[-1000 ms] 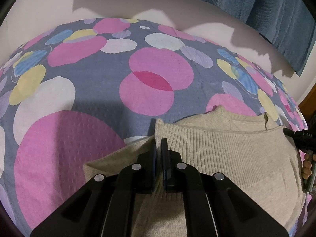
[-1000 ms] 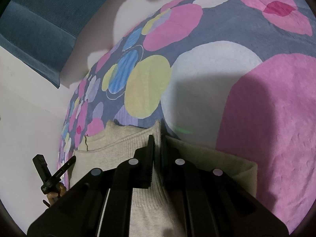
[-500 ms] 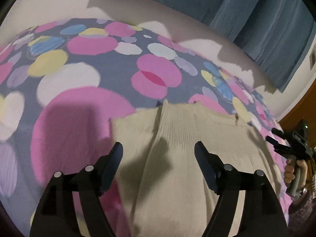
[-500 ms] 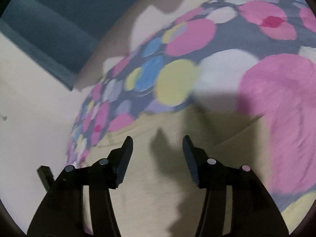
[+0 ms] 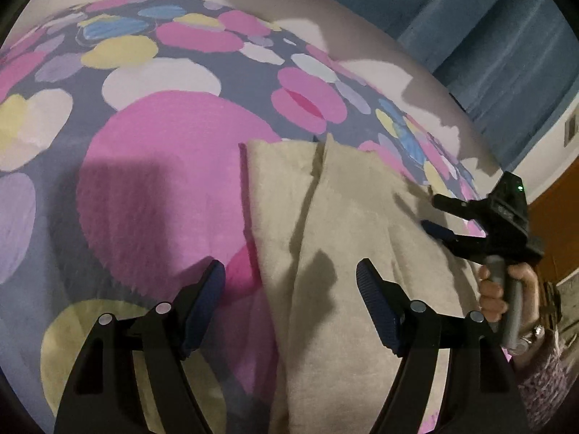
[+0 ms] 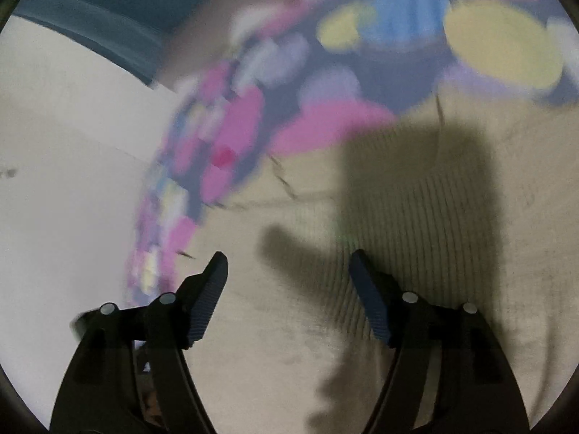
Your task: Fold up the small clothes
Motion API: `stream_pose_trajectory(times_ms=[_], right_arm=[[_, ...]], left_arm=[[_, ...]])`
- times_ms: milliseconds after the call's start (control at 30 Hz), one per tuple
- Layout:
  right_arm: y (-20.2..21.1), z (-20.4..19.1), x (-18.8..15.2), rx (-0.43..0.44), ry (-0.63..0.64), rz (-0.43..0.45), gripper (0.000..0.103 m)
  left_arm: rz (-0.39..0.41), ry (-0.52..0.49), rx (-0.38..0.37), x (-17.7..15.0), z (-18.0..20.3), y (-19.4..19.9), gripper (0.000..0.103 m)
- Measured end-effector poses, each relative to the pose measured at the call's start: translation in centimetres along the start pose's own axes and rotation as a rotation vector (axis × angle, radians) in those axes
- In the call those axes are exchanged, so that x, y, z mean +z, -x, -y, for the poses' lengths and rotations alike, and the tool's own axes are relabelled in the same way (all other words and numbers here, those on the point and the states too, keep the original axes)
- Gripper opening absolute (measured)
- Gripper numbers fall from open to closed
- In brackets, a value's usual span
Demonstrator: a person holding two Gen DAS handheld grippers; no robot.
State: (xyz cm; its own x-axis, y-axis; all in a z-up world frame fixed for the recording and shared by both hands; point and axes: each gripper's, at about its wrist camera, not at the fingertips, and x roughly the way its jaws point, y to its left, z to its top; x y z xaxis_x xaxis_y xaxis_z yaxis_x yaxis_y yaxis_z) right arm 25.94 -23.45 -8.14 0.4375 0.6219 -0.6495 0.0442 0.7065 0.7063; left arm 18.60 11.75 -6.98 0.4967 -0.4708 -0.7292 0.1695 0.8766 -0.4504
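— Sweater (image 5: pixel 347 253), where is it lying?

— The beige knit is flat on the spotted bedspread (image 5: pixel 163 166), running from under me up toward the far edge. A folded part lies along its left side, with a crease running lengthwise between that part and the body. Its top edge sits against the pink and grey circles of the cover.

— And your left gripper (image 5: pixel 289 303)?

— Above the cloth, jaws wide, nothing between them. My left finger hangs over the pink circle just beside the sweater's edge; my right finger is over the knit itself. My shadow falls on the fabric between them.

— The right gripper (image 6: pixel 287 282)?

— Also spread wide and empty, over the ribbed part of the sweater (image 6: pixel 398 217). That view is smeared with blur, so the bedspread (image 6: pixel 325 72) reads only as colour patches. A broad shadow lies across the ribbing ahead of me.

— Can one see the other?

— From the left wrist, yes: the right gripper (image 5: pixel 439 213) sits over the sweater's right side, its fingers apart, and the hand (image 5: pixel 506 289) wraps its grey handle.

— Beyond the bed?

— A pale wall (image 5: pixel 289 18) and blue curtains (image 5: pixel 488 36) behind it.
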Motion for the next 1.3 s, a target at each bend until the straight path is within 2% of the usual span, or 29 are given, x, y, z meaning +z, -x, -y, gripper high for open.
stream_pose_trajectory(times_ms=[167,333,400,500,667,867,967,1133,1233,1267,1300], right_arm=[[1.1,-0.6,-1.4,-0.018,0.003,0.012,0.07],[3.0,-1.7,-4.3,-0.029,0.047,0.03,0.072],[3.6,-2.1,-5.9,-0.015,0.041,0.021,0.072],[4.6,-2.7,-8.3,-0.013,0.055,0.024,0.072],[6.7,-3.1,-12.7,0.035,0.043,0.021,0.072],[8.9,-3.7,-17.7,0.024,0.075,0.033,0.072],[8.7,-3.5,-18.9,0.014,0.096,0.031,0.076],[8.9,-3.1,-19.9,0.08,0.123,0.082,0.087],[9.1,-3.5,-20.5,0.078,0.168,0.114,0.09],[9.0,-3.8,-20.7,0.071,0.187,0.119,0.091],[9.0,-3.9,-20.7,0.07,0.19,0.119,0.091]], left_arm=[[-0.011,0.033,-0.047,0.2,-0.4,0.0,0.074],[-0.014,0.025,-0.053,0.1,-0.1,-0.1,0.074],[-0.019,0.009,-0.057,0.0,0.2,-0.2,0.073],[-0.037,-0.02,-0.053,-0.2,0.9,-0.6,0.066],[-0.043,-0.013,-0.055,-0.1,0.9,-0.7,0.065],[-0.052,-0.03,-0.04,-0.1,0.9,-0.8,0.059],[-0.051,-0.026,-0.04,-0.1,0.9,-0.9,0.059],[-0.044,-0.037,-0.035,-0.1,0.9,-1.1,0.059],[-0.041,-0.046,-0.032,-0.1,1.0,-1.2,0.058],[-0.039,-0.048,-0.027,-0.1,1.0,-1.2,0.055],[-0.04,-0.05,-0.015,0.0,1.1,-1.2,0.046]])
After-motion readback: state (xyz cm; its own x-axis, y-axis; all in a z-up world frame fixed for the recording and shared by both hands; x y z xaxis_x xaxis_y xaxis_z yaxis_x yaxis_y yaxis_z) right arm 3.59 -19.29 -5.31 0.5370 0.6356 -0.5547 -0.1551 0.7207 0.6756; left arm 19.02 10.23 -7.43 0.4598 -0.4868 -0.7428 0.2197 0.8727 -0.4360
